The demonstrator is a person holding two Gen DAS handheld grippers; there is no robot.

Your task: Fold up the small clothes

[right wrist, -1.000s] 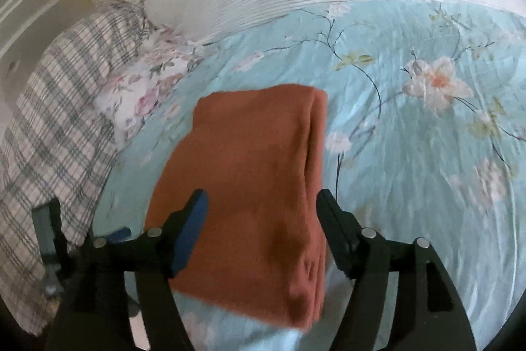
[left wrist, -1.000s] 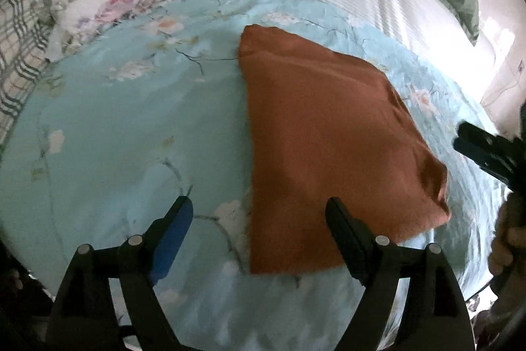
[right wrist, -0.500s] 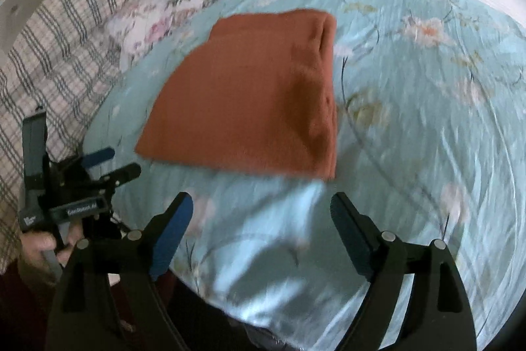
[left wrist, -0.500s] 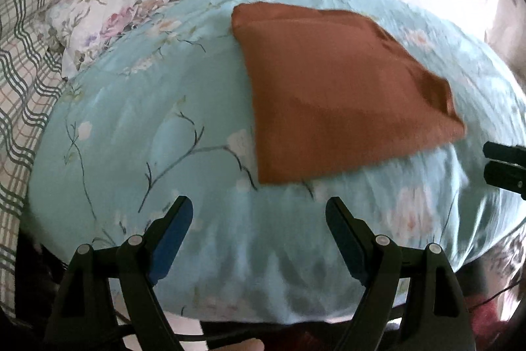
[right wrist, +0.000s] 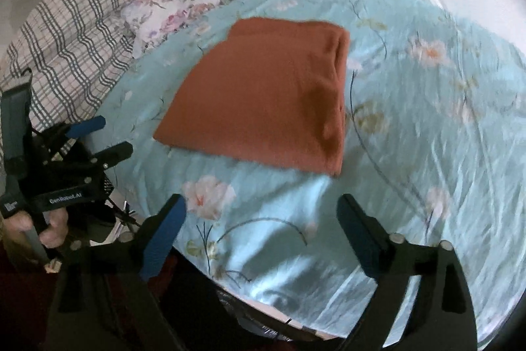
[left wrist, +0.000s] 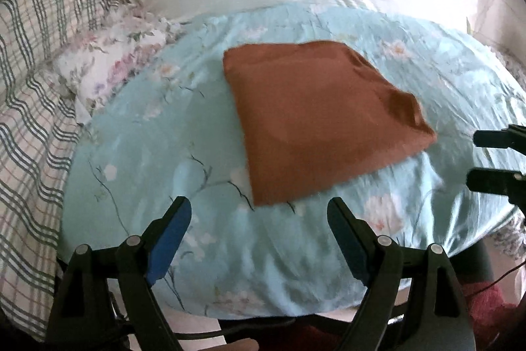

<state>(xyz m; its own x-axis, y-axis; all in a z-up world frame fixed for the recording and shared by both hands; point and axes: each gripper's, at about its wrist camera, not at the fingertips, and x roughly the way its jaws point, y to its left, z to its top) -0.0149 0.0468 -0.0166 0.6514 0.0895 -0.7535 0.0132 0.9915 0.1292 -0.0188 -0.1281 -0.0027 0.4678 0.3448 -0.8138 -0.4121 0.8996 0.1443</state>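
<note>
Jaws of left gripper point(left wrist: 258, 219) and right gripper point(right wrist: 261, 216) gape empty; regrasping the folded rust-orange knit garment point(left wrist: 315, 124) could undo its loose right-hand layers.

The folded orange cloth point(left wrist: 315, 124) lies flat on the blue flowery sheet point(left wrist: 148, 153). The left gripper point(left wrist: 258, 213) hangs wide open near its corner, not touching.

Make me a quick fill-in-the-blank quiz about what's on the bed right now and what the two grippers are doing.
1. The folded garment is ____ in color.
2. It lies on a light blue ____-print cover.
3. The left gripper and right gripper both have jaws that are ____.

Missing words: rust orange; floral; open
</note>
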